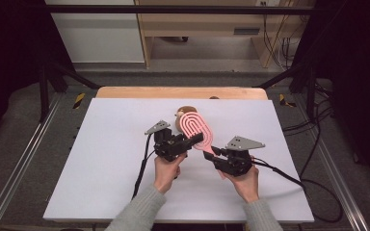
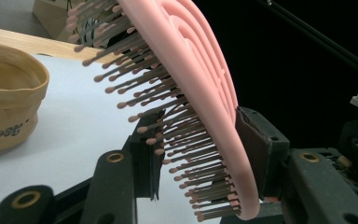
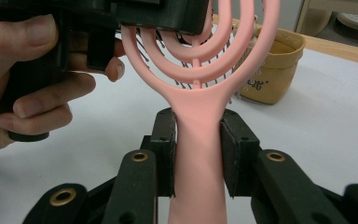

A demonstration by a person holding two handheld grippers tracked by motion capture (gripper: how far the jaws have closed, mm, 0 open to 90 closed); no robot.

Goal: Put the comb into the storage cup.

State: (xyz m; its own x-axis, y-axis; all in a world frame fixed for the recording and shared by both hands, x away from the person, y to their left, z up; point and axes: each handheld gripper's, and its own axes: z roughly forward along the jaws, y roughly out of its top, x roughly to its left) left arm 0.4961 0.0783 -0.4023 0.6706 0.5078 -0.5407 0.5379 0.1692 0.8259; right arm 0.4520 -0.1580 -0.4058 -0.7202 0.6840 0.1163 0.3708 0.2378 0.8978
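— Pink and close up: what have you got right in front of the lens?

— Mine to answer. That's the handle of the pink hairbrush (image 3: 200, 154), clamped between the two black pads of my right claw (image 3: 199, 154). Both pads press flat on the handle's sides, so that claw is closed on it. The handle runs up and away from the pads into the oval head with its curved ribs.

— And your other claw?

— My left claw (image 2: 200, 154) has the brush head between its pads. One pad sits against the smooth pink back; the other is on the bristle side, with the bristle tips at its face. I read it as gripping the head. My left hand (image 3: 32, 79) is wrapped around that claw's body, fingers curled, just beside the head.

— Where is the brush relative to the table?

— From the high view, the hairbrush (image 1: 198, 131) is held above the white table (image 1: 106, 159), a little past its middle, head pointing away from me and the handle slanting back toward my right claw (image 1: 218, 155). My left claw (image 1: 192, 139) meets it from the left side. The bristles face down and to the left.

— Anything else near it?

— A small tan basket (image 2: 9, 107) with dark lettering on its side stands on the table just beyond the brush head. In the high view the basket (image 1: 182, 115) is partly hidden behind the head. Whether the brush touches it I cannot tell
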